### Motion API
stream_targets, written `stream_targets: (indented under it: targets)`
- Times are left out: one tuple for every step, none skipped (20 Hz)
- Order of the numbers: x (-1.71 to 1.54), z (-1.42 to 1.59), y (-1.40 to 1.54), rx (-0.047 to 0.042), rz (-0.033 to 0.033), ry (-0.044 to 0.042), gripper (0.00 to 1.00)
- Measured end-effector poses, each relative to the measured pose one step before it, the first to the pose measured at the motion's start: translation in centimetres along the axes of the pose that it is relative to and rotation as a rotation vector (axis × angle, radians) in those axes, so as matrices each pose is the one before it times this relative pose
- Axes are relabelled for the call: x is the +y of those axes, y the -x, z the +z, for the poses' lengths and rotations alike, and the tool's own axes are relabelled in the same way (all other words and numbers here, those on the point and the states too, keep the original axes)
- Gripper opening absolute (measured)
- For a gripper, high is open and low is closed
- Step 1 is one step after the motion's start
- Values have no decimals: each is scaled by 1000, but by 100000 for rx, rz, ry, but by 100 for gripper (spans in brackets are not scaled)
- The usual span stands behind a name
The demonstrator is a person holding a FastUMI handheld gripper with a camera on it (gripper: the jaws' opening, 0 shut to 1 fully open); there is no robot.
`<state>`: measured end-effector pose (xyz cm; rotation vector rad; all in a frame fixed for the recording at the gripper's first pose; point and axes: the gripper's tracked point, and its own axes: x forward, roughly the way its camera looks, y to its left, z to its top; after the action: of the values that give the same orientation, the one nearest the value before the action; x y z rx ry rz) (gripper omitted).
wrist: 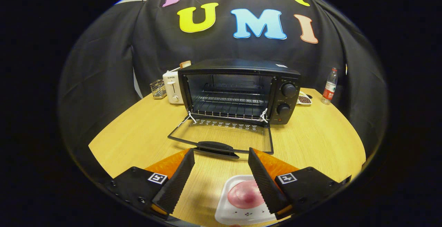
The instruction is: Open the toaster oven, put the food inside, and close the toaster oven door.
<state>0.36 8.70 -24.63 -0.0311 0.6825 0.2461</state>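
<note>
A black toaster oven (pixel 241 92) stands on the wooden table (pixel 321 140) with its glass door (pixel 224 137) folded down flat, handle toward me. The wire rack inside is bare. My gripper (pixel 221 156) hovers open just before the door handle (pixel 215 148), fingers wide apart with nothing pressed between them. Below and between the fingers, nearer the right one, a white tray (pixel 238 208) holds a pink round piece of food (pixel 243 194) on the table.
A white toaster (pixel 172 87) and a small clear holder (pixel 158 88) stand left of the oven. On its right sit a small dish of dark beans (pixel 304 100) and a water bottle (pixel 329 87). Bare tabletop lies on both sides of the door.
</note>
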Motion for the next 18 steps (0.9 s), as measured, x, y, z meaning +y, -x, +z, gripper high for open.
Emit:
stream_targets:
  targets:
    - [-387,41,528,1922,2107,-649,99]
    - [-537,23,373,1850,1637,-672,100]
    - [-946,-86,525,1802,1073,-339,100]
    - [-1035,100,453,1335,607,-367,100]
    - [-1023,-45,336,1450,705,-481,100]
    - [-1195,-51,378,2003,596,-682,99]
    - [-1052,-213,144,2269,1027,-904,98]
    - [-952,-139,185,2265,1200,-1030,98]
    - [-820,-368,157,2628,864,-904,98]
    - [-919,-318,159,3202,1556,-1644,98]
    - [-581,-410,-60,2661,1288,-1346,98]
    - [-608,-459,-1,3994,2110,-1775,98]
    - [-409,-511,-12,3238,1674,-1594,99]
    - [-407,-454,-139,3845,1893,-1836,99]
    - [-304,-574,-119,3540,2104,-1873,99]
    - [-230,-664,-190,4159,2364,-1898,99]
    - [-217,-595,-146,3298,1496,-1435,99]
    - [-327,-551,-249,3195,841,-1064,99]
